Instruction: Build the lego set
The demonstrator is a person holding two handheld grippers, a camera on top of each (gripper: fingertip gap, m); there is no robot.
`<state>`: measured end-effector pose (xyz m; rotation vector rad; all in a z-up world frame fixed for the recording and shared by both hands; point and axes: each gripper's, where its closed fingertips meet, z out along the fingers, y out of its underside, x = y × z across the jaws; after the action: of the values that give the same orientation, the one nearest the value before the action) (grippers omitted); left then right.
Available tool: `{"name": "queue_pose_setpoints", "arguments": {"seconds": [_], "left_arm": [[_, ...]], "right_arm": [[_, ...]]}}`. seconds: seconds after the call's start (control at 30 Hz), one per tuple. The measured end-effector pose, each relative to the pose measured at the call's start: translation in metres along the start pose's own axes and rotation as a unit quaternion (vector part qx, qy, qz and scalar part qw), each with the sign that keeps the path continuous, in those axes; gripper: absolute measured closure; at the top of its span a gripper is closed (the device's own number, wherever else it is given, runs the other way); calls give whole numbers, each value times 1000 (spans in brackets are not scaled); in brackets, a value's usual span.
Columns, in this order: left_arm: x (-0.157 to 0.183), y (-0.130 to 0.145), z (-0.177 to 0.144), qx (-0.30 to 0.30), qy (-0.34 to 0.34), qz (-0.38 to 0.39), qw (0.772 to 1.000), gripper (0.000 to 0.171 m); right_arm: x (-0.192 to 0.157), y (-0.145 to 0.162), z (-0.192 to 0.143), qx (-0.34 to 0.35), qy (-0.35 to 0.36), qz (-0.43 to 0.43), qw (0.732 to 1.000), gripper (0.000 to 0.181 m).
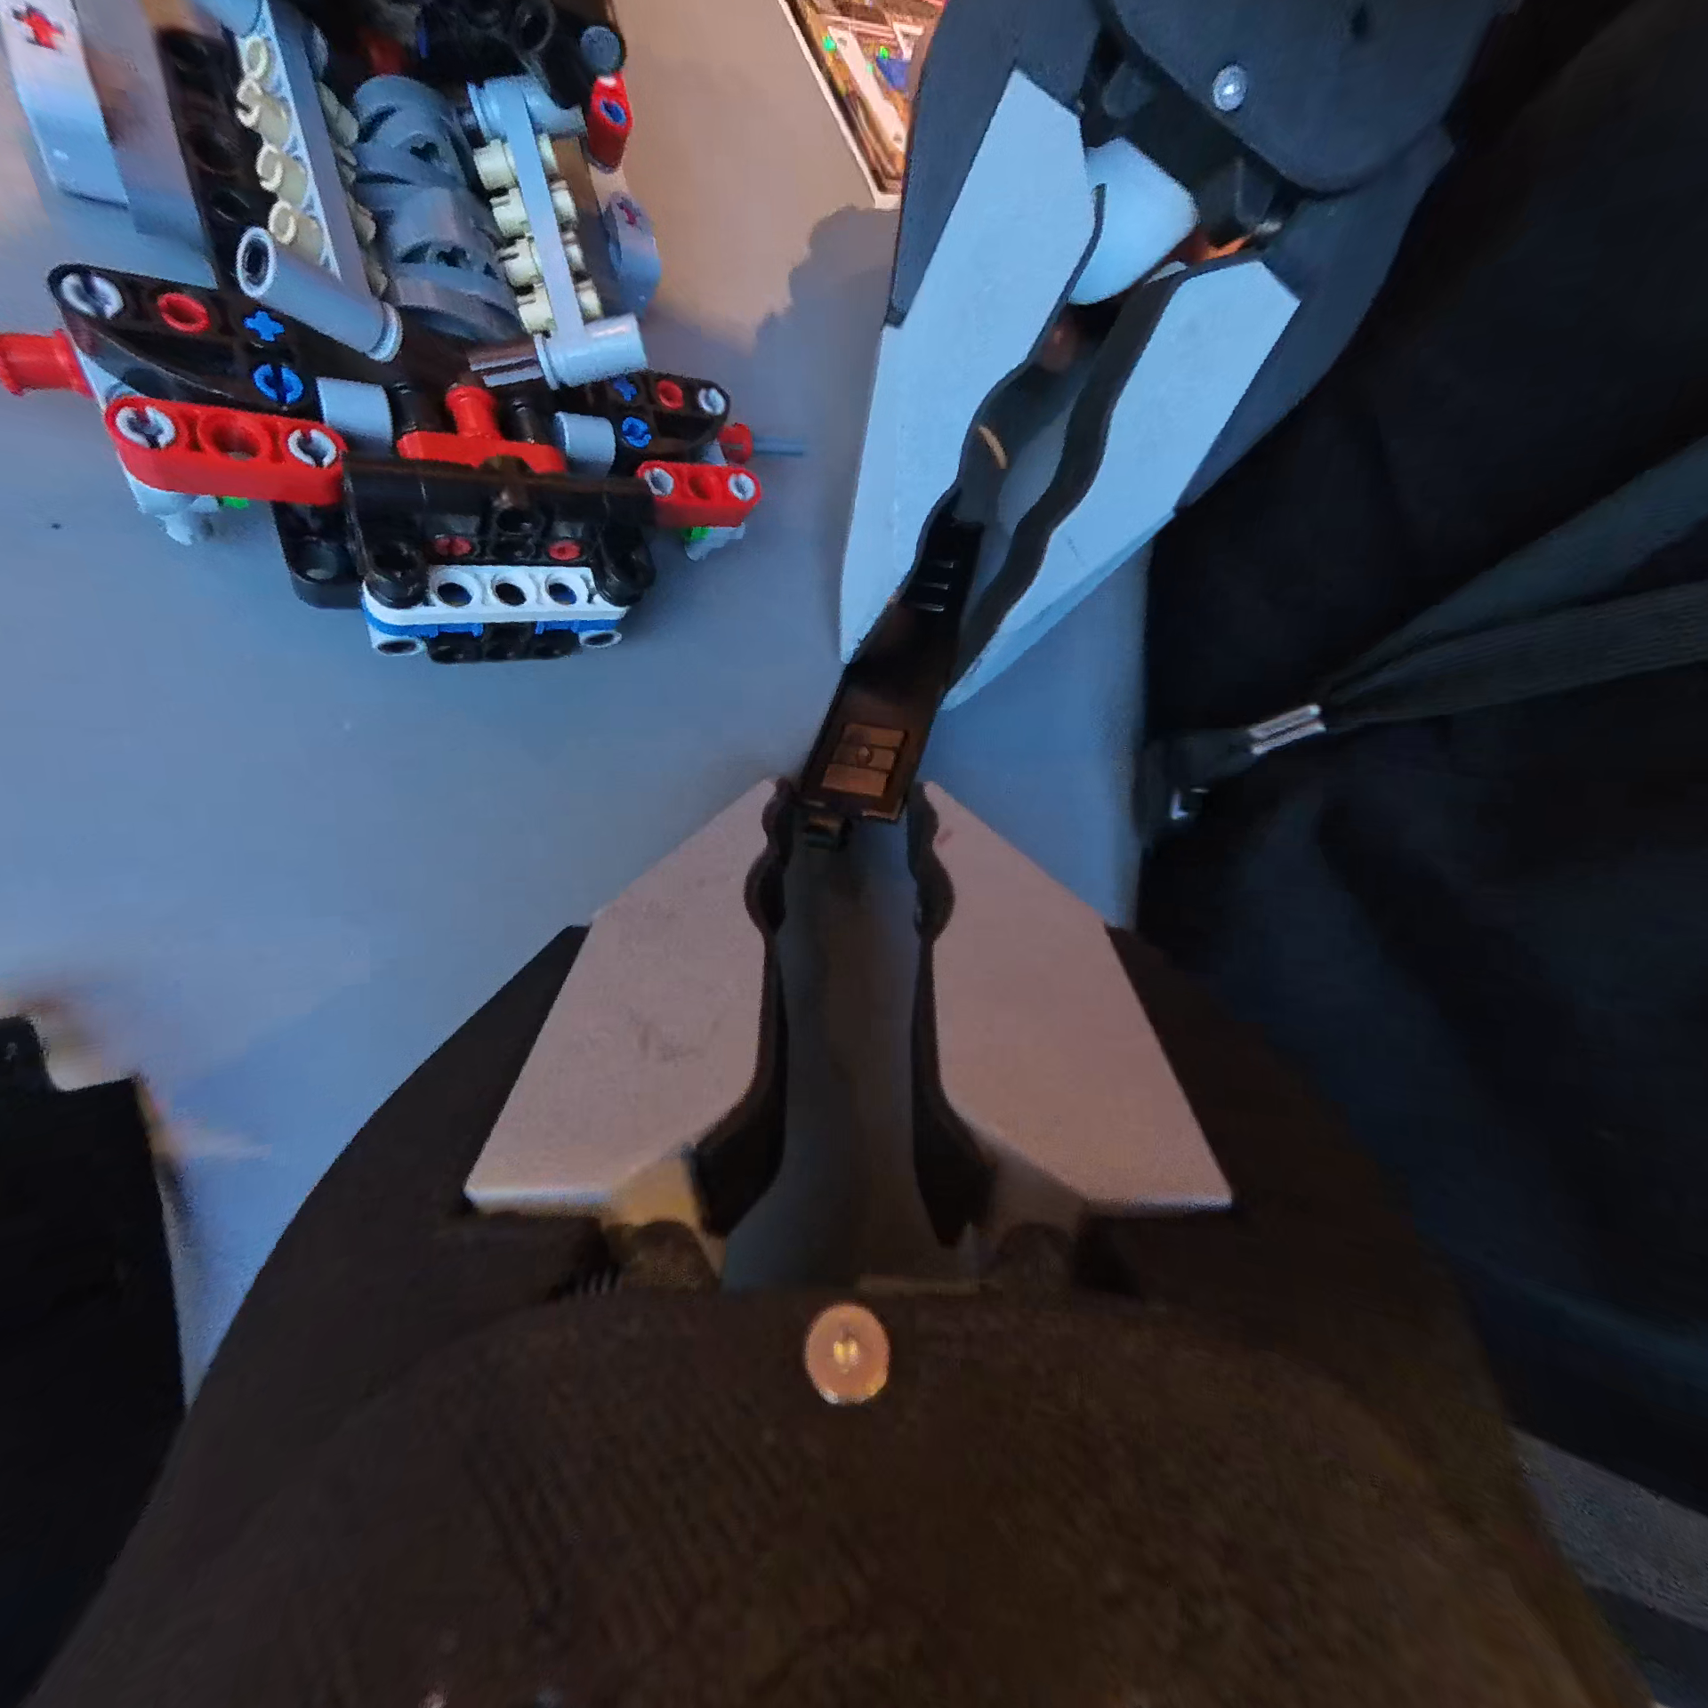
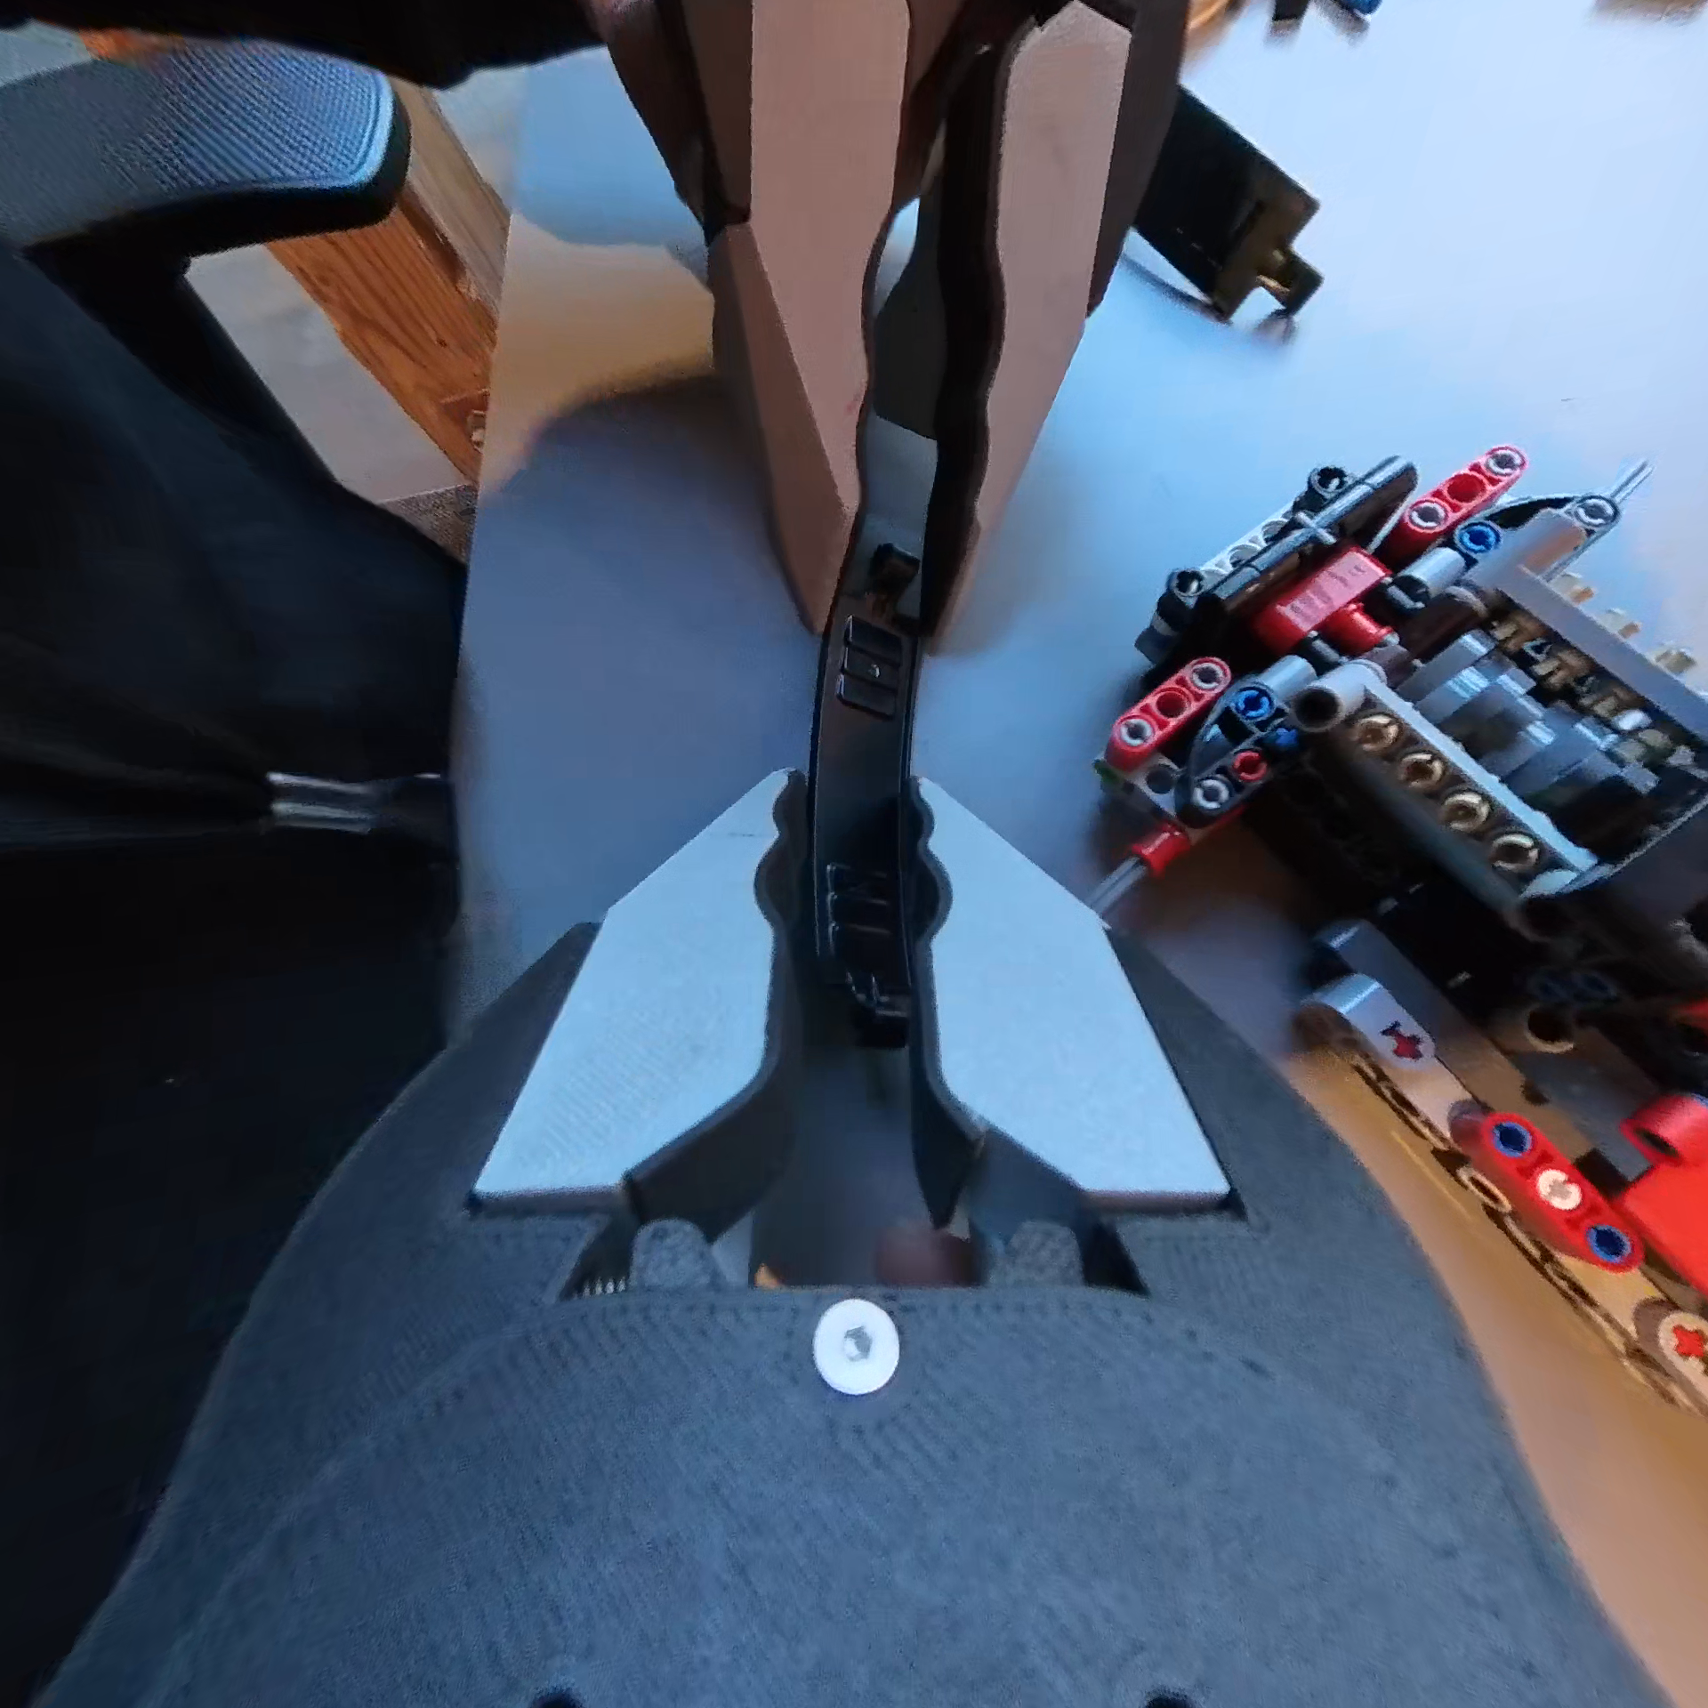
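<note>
We pinch the long curved black plastic panel [image 2: 869, 739] between both claws, left gripper [image 1: 846, 813] and right gripper [image 2: 855, 804] (one per end), steadying it near the half-built Technic chassis [image 1: 397, 370].

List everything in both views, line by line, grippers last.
Lego model: one, part-built, black, grey, red, on the table, apart from both grippers.
Curved panel: one, black, long, held between the two grippers above the table.
Table: one, grey.
Booklet: one, colourful, far table edge.
Chair armrest: one, black, left of the table.
Black device: one, far side of the table.
Left gripper: one, black and grey, shut on the panel.
Right gripper: one, black and grey, shut on the panel.
</note>
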<state>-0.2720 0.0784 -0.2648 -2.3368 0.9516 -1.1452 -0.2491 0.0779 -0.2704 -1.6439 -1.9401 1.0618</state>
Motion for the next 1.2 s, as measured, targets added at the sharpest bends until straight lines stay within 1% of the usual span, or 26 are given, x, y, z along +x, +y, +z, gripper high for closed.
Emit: {"name": "queue_pose_setpoints", "arguments": {"seconds": [0.03, 0.1, 0.17, 0.27, 0.4, 0.5, 0.57, 0.63, 0.73, 0.87, 0.9, 0.97, 1.07, 1.2], "left_arm": [[1, 1, 0, 1, -7, 3, 1000, 150], [1, 5, 0, -4, -30, 24, 999, 151], [0, 8, -1, -10, -59, 54, 997, 152], [-6, 7, -1, 3, -101, 87, 991, 156], [-9, 6, -2, 19, -118, 78, 990, 161], [-9, 5, -1, 18, -115, 52, 992, 161], [-5, 5, 0, 17, -83, -14, 996, 162], [-3, 4, 1, 25, -63, -59, 996, 164], [4, 0, 2, 29, -38, -88, 995, 165], [21, -4, 1, 28, 13, -102, 994, 166], [24, -3, 0, 20, 20, -103, 994, 166], [25, 1, 1, 5, 13, -93, 996, 166], [26, 2, 1, 7, 9, -90, 996, 166], [29, -6, -4, 45, 4, -76, 996, 166]], "right_arm": [[0, 0, 0, 1, 1, -3, 1000, 164], [-5, -4, -1, 13, -11, -2, 1000, 172], [-7, -8, -2, 25, -25, 19, 999, 178], [-6, -9, -1, 25, -43, 40, 998, 178], [-1, -12, -2, 33, -49, 63, 996, 181], [1, -12, -3, 37, -44, 63, 996, 180], [3, -16, -5, 50, -26, 53, 997, 165], [6, -17, -6, 56, -4, 37, 998, 153], [10, -13, -4, 35, 29, -5, 999, 149], [10, -10, -2, 4, 61, -78, 995, 149], [8, -9, -1, -3, 62, -96, 993, 154], [4, -7, 1, -16, 53, -116, 992, 159], [-2, -6, 2, -22, 33, -111, 993, 163], [-7, -9, -1, -5, 6, -73, 997, 168]]}}
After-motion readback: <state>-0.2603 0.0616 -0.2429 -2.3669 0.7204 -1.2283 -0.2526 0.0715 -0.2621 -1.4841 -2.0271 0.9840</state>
